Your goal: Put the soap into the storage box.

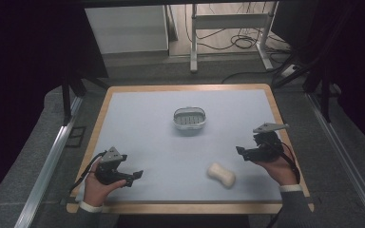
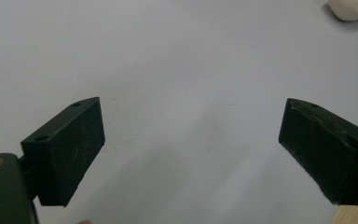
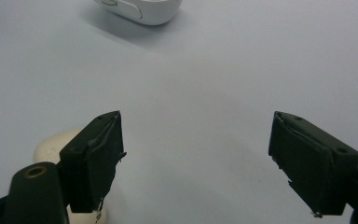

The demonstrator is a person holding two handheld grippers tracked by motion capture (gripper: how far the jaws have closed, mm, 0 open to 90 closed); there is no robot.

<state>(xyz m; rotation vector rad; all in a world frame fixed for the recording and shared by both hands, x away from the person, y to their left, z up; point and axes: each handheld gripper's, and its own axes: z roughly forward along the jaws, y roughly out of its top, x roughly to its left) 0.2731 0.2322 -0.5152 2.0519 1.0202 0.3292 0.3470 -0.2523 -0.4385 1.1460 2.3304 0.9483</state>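
Both grippers gaping, soap bar (image 1: pixel 221 174) on mat, white basket (image 1: pixel 189 118) holding nothing

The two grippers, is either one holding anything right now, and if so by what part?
Nothing is held. The left gripper and the right gripper both have their jaws wide apart over bare table, and the soap lies untouched on the mat.

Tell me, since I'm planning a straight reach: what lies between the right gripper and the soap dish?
Nothing. In the high view, bare blue mat runs from the right gripper to the soap dish; the soap lies off that line.
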